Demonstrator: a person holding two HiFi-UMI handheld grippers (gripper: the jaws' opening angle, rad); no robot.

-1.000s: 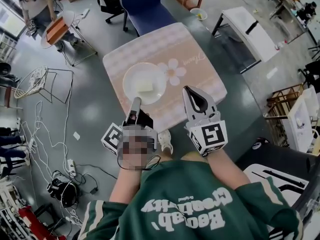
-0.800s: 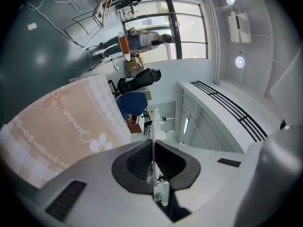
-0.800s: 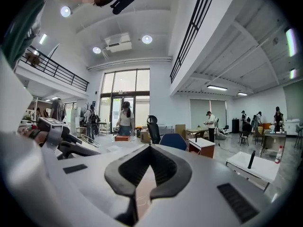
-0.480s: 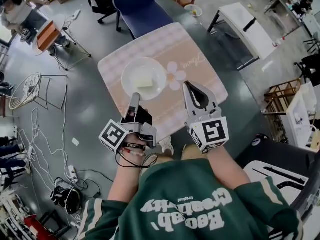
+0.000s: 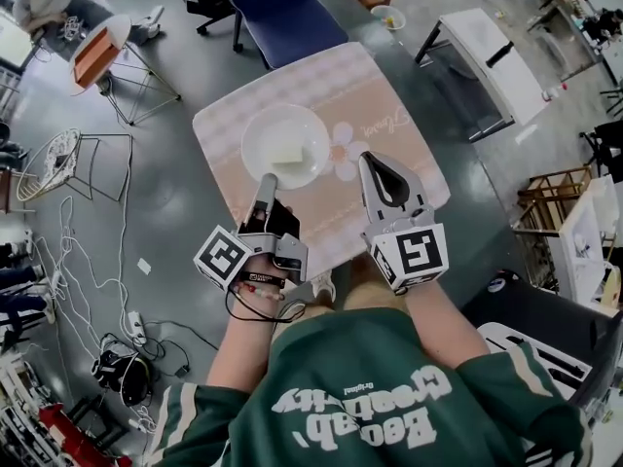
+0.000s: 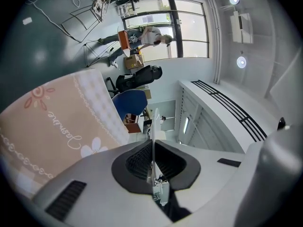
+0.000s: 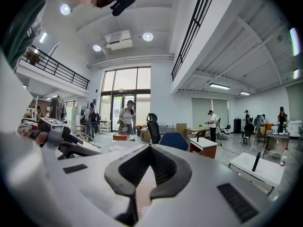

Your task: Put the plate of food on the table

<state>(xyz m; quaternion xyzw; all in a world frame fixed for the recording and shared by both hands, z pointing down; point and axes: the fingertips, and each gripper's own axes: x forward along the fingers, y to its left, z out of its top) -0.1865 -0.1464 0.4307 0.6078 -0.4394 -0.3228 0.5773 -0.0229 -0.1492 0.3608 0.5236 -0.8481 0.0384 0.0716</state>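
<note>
A tall hall with a grey floor surrounds a square bench (image 5: 389, 125) covered in a pink flowered cloth. At the bench's near edge, a person in a green sweatshirt (image 5: 370, 397) reaches both tools out over the cloth. The left claw (image 5: 266, 180) is clamped on the near rim of the white plate (image 5: 255, 125). The plate lies over the middle of the bench with a pale block of food (image 5: 287, 154) on it. No view shows whether the plate's underside touches the cloth. The head view shows the whole plate from above, while the left gripper view shows only its rim, edge-on, as a thin white line pinched between the pads. The right claw (image 5: 373, 159) is just right of the plate and clear of it. It is closed and holds nothing, and the right gripper view shows its tips meeting. Past the bench's far edge stands a blue chair (image 5: 277, 8), and a second, white bench (image 5: 492, 66) stands off to the right. Only the right gripper view shows the tall windows (image 7: 125, 89) and the people (image 7: 128, 115) standing well beyond the bench.
</note>
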